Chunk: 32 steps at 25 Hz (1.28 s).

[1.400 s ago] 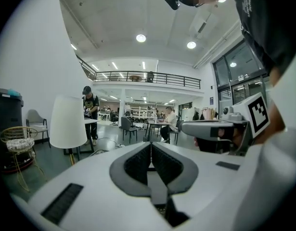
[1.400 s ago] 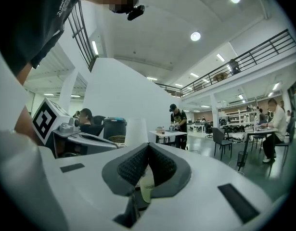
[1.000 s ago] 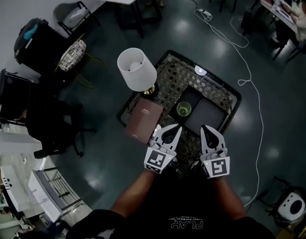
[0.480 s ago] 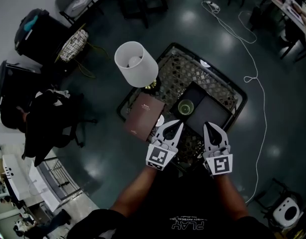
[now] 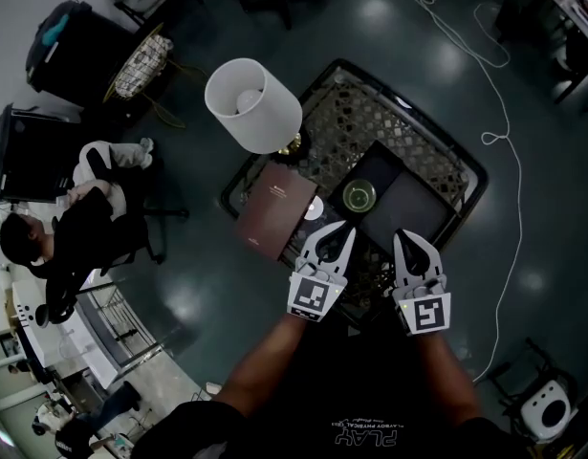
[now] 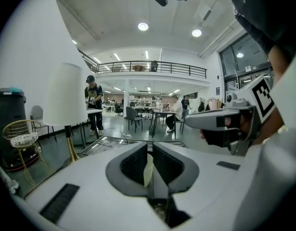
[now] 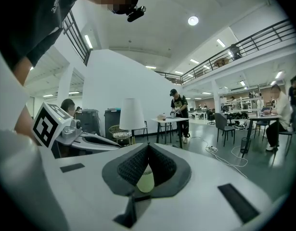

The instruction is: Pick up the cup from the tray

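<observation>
A pale green cup (image 5: 358, 196) stands on the left part of a black tray (image 5: 413, 208), which lies on a lattice-topped table (image 5: 356, 127). My left gripper (image 5: 334, 240) hovers at the table's near edge, just short of the cup, with its jaws shut and empty. My right gripper (image 5: 408, 247) hangs beside it over the tray's near side, tips together and holding nothing. In the left gripper view the cup (image 6: 148, 170) shows as a pale sliver behind the closed jaws of that gripper (image 6: 150, 146). In the right gripper view the cup (image 7: 146, 181) sits beyond that gripper's (image 7: 148, 148) meeting tips.
A white-shaded lamp (image 5: 253, 105) stands on the table's left corner, with a brown book (image 5: 274, 214) and a small white disc (image 5: 314, 211) next to the tray. On the floor are a white cable (image 5: 509, 132), a wire basket (image 5: 141, 65) and a seated person (image 5: 54, 242).
Both grippers have come lower toward the table's near edge, still side by side and shut. The head view has shifted, and a seated person now shows at the left.
</observation>
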Tool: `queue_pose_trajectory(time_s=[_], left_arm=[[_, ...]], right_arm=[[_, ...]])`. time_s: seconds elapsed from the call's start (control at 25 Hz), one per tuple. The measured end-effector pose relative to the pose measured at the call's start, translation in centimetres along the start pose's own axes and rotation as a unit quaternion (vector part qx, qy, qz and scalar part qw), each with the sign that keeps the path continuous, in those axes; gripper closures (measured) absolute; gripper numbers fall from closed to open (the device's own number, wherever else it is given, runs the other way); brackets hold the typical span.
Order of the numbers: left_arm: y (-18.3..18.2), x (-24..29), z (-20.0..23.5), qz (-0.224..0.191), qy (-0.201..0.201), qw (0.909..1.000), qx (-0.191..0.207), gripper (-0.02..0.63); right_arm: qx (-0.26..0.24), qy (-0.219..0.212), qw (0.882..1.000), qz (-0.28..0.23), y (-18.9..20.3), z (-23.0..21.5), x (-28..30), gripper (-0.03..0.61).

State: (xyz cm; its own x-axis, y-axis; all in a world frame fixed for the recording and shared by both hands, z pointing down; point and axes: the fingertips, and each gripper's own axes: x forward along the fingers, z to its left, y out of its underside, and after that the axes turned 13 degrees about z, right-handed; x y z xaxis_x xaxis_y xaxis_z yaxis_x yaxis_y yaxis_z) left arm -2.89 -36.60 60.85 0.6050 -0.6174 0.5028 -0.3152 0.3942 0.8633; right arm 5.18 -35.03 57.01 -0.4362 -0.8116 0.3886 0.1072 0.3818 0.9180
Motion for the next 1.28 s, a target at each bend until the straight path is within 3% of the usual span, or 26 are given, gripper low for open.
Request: queue_pose_trajectory(time_s=[0.16, 0.4, 0.72, 1.28], left_arm=[[1.0, 1.1, -0.3, 0.009, 0.0, 1.0, 0.002, 0.559], [2.3, 3.0, 0.0, 0.022, -0.024, 0.9995, 0.0, 0.38], [5.1, 6.5, 1.2, 0.058, -0.058, 0.9966, -0.001, 0.23], [7.7, 12.4, 2.8, 0.099, -0.051, 0.9936, -0.021, 0.21]], right_arm=[[-0.012, -0.004, 0.999, 0.037, 2.1, -0.3, -0.1, 0.568], [0.01, -0.012, 1.0, 0.009, 2.0, -0.3, 0.1, 0.568], [-0.01, -0.025, 1.0, 0.014, 2.4, 0.1, 0.0, 0.568], [-0.003, -0.026, 0.999, 0.02, 3.5, -1.0, 0.1, 0.568]])
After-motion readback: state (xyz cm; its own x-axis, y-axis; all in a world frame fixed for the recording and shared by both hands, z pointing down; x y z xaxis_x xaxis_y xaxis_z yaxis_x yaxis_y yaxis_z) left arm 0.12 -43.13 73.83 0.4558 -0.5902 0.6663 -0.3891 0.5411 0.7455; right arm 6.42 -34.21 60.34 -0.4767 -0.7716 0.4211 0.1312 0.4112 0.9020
